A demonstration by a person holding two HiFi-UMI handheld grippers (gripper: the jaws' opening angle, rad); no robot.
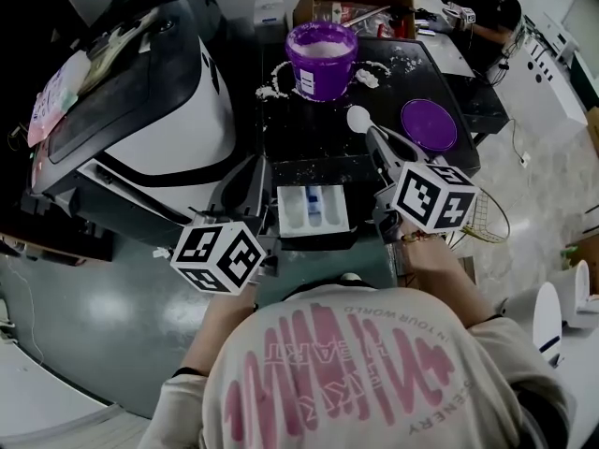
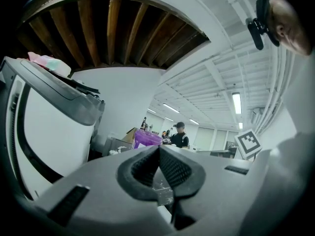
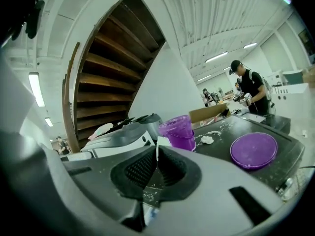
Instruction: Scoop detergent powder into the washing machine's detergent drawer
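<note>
Both claws closed: left gripper [image 2: 158, 149] empty, right gripper [image 3: 156, 152] pinching a white plastic scoop [image 1: 358, 118] near the purple powder tub [image 1: 321, 59], probably dipping next.

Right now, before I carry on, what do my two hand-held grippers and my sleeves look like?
Both are grey plastic, wide and flat-bodied. The left hand-held gripper and right hand-held gripper each have black ribbed pads set in a rounded black surround. The left cube and right cube are white with black square markers. Your top is pale with pink print, and its sleeves stop short of the wrists.
</note>
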